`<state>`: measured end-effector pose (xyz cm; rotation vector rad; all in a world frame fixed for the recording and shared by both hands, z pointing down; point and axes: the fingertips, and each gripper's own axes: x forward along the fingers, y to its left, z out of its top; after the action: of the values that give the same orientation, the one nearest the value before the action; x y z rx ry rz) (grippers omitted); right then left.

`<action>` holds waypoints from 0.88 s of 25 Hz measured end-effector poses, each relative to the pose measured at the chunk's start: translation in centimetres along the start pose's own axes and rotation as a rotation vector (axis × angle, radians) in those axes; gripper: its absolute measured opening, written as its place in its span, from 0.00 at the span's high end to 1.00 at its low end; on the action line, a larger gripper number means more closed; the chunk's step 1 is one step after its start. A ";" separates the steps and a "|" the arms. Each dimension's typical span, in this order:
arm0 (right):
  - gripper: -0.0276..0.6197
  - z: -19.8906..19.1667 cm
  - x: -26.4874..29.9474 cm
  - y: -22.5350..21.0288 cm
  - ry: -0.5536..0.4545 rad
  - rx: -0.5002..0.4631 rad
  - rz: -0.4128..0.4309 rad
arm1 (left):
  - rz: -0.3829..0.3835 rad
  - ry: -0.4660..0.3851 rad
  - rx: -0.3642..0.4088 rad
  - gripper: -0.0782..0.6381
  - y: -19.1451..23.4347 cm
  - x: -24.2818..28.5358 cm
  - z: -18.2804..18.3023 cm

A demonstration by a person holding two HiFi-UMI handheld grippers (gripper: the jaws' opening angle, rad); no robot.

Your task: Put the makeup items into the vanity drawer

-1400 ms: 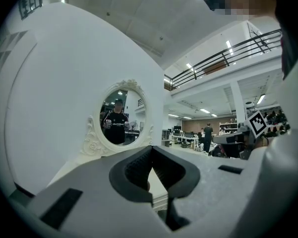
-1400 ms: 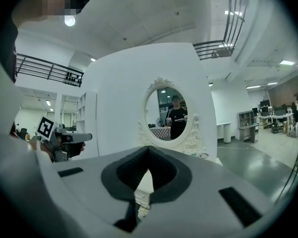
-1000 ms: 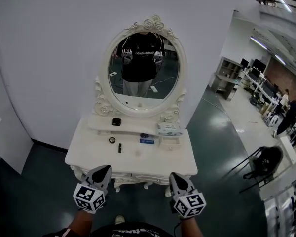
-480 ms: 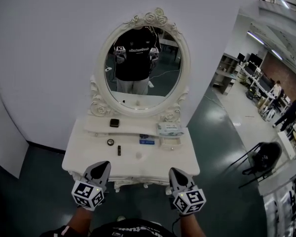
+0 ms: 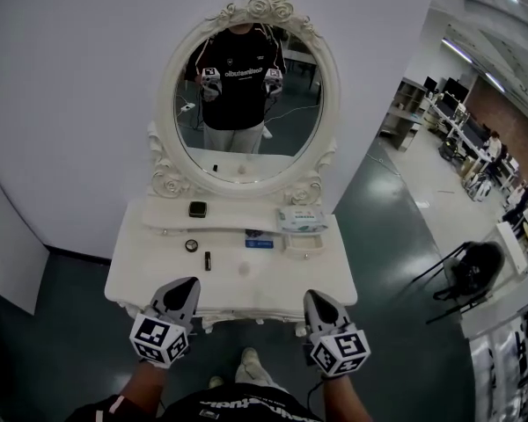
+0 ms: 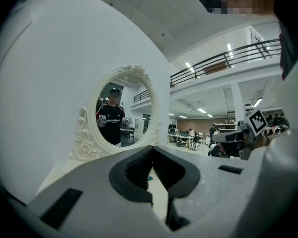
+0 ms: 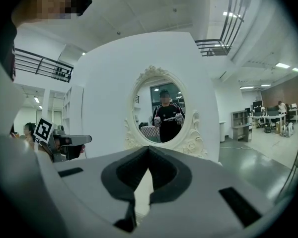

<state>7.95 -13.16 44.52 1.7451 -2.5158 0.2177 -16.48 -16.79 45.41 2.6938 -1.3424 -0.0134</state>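
In the head view a white vanity (image 5: pixel 150 280) stands at the centre of the frame against a pale wall, with an oval mirror (image 5: pixel 165 104) in a carved rose frame above it. The makeup items all lie on top of it. A small black square compact (image 5: pixel 197 208) sits on the raised shelf at centre left. Below it, on the tabletop, are a round pot (image 5: pixel 191 245) and, just beside that, a dark lipstick (image 5: pixel 208 260). A flat blue item (image 5: pixel 259 243) lies near the middle. To its right a pack of wipes (image 5: pixel 301 221) rests on the shelf above a small pale tray (image 5: pixel 304 243). The left gripper (image 5: pixel 187 287) hangs at the lower left and the right gripper (image 5: pixel 315 299) at the lower right, both over the vanity's near edge and well apart from the items. In the left gripper view the left gripper's (image 6: pixel 151 150) jaws are pressed together with nothing between them. In the right gripper view the right gripper (image 7: pixel 148 150) is likewise clenched and empty. The drawer front is too foreshortened under the tabletop to make out.
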 end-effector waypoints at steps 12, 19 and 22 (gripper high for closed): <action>0.95 1.2 3.8 -3.1 -0.039 0.023 0.066 | 0.010 -0.007 0.062 0.88 -0.9 3.8 1.3; 0.95 1.4 4.6 -3.7 -0.036 0.020 0.074 | -0.021 -0.033 0.058 0.58 -1.6 5.6 1.6; 0.95 1.3 4.8 -3.9 -0.036 0.017 0.074 | -0.017 -0.034 0.053 0.51 -1.5 6.3 1.3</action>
<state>9.89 -19.18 44.16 1.6784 -2.6139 0.2153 -11.62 -21.06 44.27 2.7611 -1.3482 -0.0263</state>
